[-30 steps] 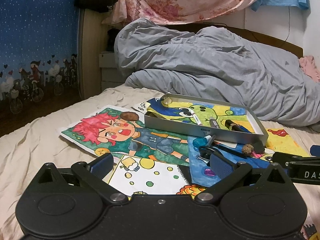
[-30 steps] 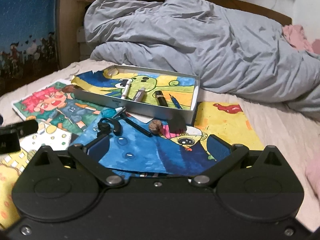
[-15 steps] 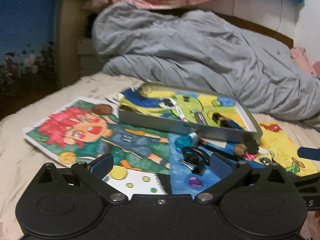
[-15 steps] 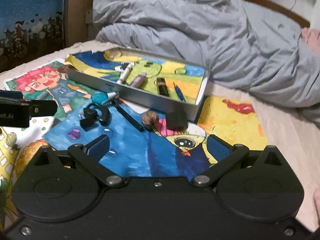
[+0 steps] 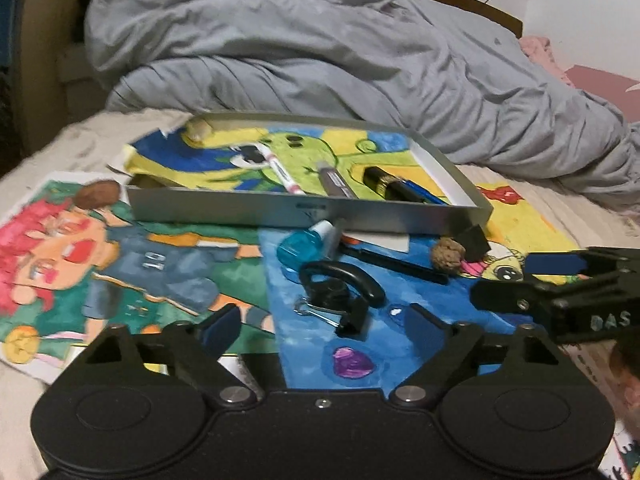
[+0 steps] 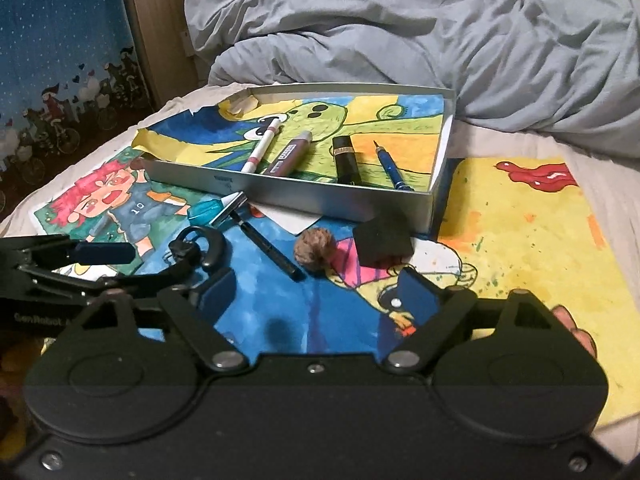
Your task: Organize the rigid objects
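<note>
A grey tray (image 5: 308, 210) (image 6: 304, 196) on the bed holds a white marker (image 6: 260, 146), a brown tube (image 6: 290, 154), a black cylinder (image 6: 346, 156) and a blue pen (image 6: 390, 164). In front of it lie a black earpiece (image 5: 340, 284) (image 6: 200, 248), a teal razor (image 5: 308, 242) (image 6: 218, 208), a black pen (image 6: 266, 246), a walnut (image 5: 448, 254) (image 6: 314, 248) and a black cube (image 6: 382, 238). My left gripper (image 5: 320, 326) is open just before the earpiece. My right gripper (image 6: 316, 290) is open just before the walnut.
Colourful drawings (image 5: 132, 256) (image 6: 520, 232) cover the beige sheet. A bunched grey duvet (image 5: 320, 52) lies behind the tray. Another walnut (image 5: 98, 194) sits left of the tray. A blue patterned wall (image 6: 60, 40) is at the left.
Both grippers have moved forward and closer to the items in front of the tray. The left one swung right toward the earpiece. Both stay open.
</note>
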`<action>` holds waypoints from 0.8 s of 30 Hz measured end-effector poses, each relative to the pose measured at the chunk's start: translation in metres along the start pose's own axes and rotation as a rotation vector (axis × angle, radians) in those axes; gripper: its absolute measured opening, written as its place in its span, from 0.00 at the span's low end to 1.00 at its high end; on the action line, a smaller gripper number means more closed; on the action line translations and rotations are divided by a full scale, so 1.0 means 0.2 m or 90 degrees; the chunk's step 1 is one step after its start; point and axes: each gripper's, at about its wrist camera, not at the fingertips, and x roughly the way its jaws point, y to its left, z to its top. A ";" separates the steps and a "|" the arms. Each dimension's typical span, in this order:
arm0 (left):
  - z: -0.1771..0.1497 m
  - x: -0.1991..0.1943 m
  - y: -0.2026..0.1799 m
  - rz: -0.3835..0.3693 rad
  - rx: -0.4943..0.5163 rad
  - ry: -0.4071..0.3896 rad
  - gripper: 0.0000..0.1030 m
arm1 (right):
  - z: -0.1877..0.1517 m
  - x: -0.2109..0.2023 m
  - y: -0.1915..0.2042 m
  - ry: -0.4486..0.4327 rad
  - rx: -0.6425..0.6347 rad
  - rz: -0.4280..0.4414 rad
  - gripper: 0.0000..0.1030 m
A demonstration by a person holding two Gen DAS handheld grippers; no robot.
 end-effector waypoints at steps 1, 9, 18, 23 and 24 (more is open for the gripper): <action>0.00 0.01 0.01 -0.007 -0.001 0.003 0.81 | 0.00 0.00 0.00 0.002 -0.001 0.003 0.71; 0.00 0.07 -0.01 -0.034 0.036 0.012 0.54 | 0.06 0.13 0.02 0.008 -0.013 0.025 0.51; -0.02 0.10 -0.09 -0.026 0.095 0.018 0.36 | 0.08 0.21 0.04 0.014 -0.009 0.020 0.23; -0.03 0.09 -0.13 -0.029 0.104 0.017 0.21 | 0.07 0.21 0.06 0.013 -0.010 0.026 0.18; -0.03 0.09 -0.13 -0.026 0.105 0.016 0.19 | 0.07 0.21 0.06 0.013 -0.010 0.027 0.18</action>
